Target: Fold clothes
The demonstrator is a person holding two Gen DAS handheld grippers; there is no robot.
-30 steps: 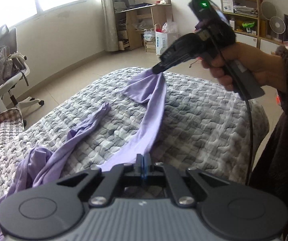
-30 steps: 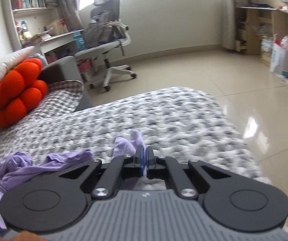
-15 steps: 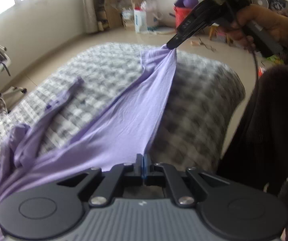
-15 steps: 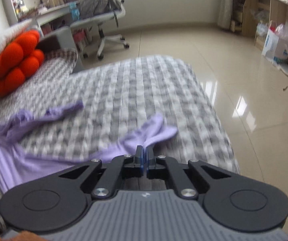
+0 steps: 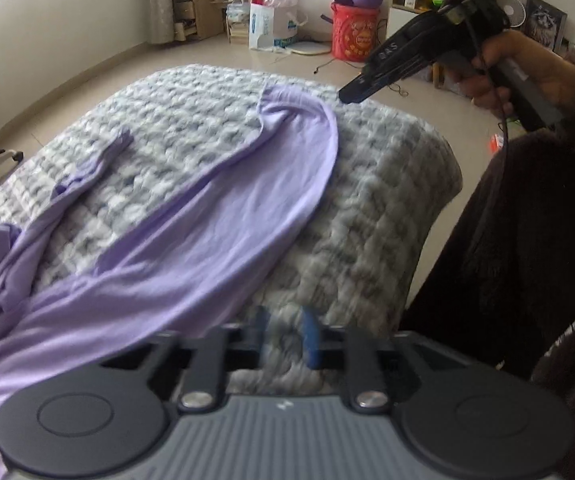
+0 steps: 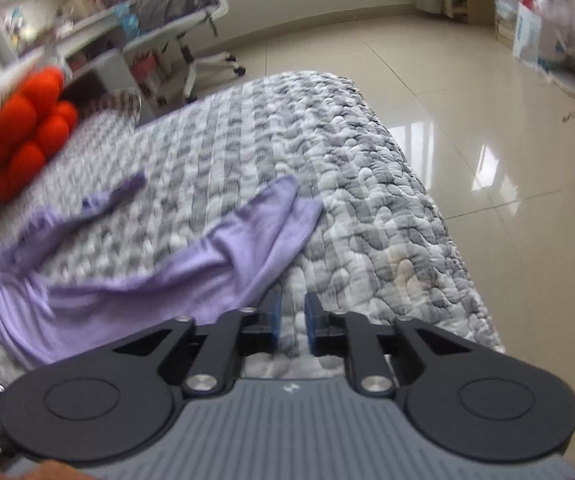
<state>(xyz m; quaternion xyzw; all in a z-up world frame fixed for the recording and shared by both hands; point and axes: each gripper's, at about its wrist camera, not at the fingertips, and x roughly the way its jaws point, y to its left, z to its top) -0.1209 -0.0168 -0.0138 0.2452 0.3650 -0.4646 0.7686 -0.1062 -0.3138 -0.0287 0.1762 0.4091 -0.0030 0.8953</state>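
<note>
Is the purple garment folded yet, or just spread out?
Spread, not folded: purple garment lies stretched along the quilt, sleeve trailing; both grippers open, clear.

Garment (image 5: 215, 216) spread on bed (image 5: 371, 200), one end near bed's far corner. Left gripper (image 5: 285, 340) over near edge, right of garment. Right gripper (image 5: 353, 94) above far corner, apart from garment. Office chair (image 6: 191, 32) on floor beyond bed.
</note>
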